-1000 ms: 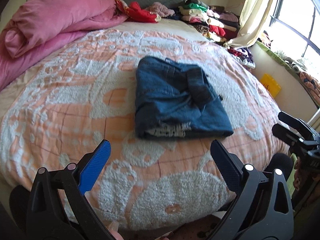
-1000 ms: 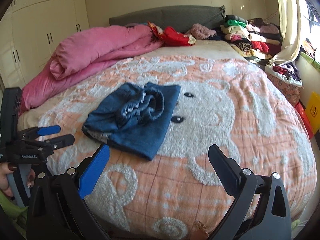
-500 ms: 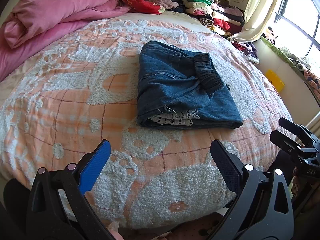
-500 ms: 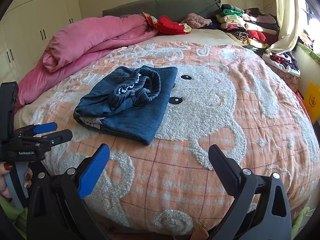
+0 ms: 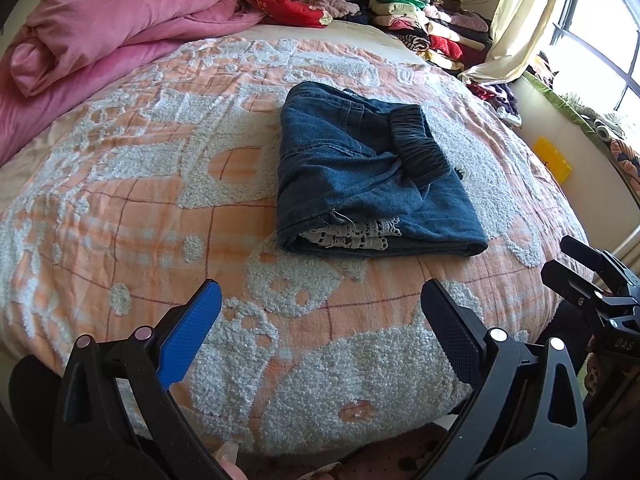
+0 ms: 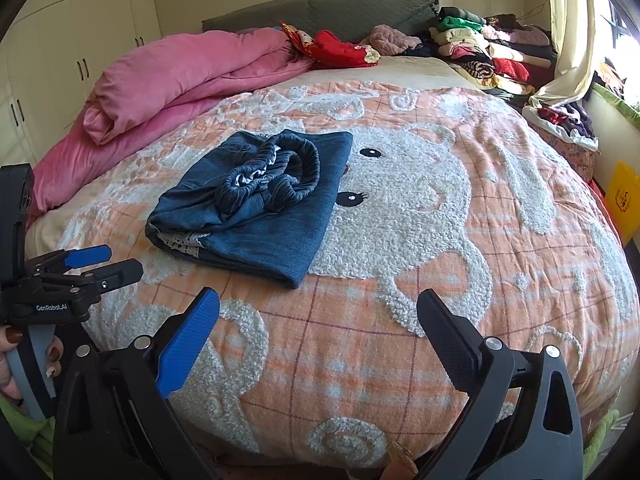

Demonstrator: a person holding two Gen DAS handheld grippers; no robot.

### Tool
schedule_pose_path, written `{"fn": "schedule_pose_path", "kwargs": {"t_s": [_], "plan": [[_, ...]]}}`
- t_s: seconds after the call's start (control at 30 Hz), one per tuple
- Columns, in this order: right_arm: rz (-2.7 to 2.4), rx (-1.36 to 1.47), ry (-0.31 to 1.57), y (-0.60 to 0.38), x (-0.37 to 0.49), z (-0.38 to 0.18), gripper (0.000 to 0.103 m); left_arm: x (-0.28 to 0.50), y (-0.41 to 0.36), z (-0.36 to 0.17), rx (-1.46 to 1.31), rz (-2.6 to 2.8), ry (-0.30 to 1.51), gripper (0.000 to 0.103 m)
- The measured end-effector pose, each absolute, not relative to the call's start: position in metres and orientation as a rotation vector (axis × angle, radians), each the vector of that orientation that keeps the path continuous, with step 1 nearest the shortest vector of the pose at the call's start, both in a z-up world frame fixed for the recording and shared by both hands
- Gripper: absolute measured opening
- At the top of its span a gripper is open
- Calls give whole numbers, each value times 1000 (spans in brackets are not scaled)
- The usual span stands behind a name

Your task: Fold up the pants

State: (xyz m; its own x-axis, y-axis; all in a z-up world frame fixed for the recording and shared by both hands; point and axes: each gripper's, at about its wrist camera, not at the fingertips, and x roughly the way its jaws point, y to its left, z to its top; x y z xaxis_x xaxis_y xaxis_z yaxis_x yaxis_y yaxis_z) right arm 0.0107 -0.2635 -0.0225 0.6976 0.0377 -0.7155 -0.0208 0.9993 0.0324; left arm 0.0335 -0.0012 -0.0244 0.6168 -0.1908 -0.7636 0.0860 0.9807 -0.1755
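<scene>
A bed (image 6: 400, 240) under an orange-and-white bedspread (image 5: 120, 200) filled the room. A pink duvet (image 6: 180, 76) lay at ten o'clock, a grey headboard (image 6: 340, 8) at twelve, stacked clothes (image 6: 488, 56) at one. Cream wardrobes (image 6: 60, 40) lined the left wall. Daylight came through the window (image 5: 600, 40) and curtain (image 5: 520, 20) at two o'clock.

1. Your left wrist camera looked forward between its tongs (image 5: 320, 320) from the foot of the bed (image 5: 120, 208), aimed at the headboard.
2. Your right wrist camera looked the same way from further right, tongs (image 6: 318, 320) in frame.
3. Both views shared the folded pants (image 5: 360, 184) (image 6: 256, 204), near, and each caught the other tool.
</scene>
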Motion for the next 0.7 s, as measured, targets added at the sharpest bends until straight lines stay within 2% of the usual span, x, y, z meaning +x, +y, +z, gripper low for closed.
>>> {"fn": "schedule_pose_path", "kwargs": {"t_s": [0.7], "plan": [[31, 18, 799, -263, 10, -22, 99, 33, 1, -22, -122, -143, 893, 94]]}}
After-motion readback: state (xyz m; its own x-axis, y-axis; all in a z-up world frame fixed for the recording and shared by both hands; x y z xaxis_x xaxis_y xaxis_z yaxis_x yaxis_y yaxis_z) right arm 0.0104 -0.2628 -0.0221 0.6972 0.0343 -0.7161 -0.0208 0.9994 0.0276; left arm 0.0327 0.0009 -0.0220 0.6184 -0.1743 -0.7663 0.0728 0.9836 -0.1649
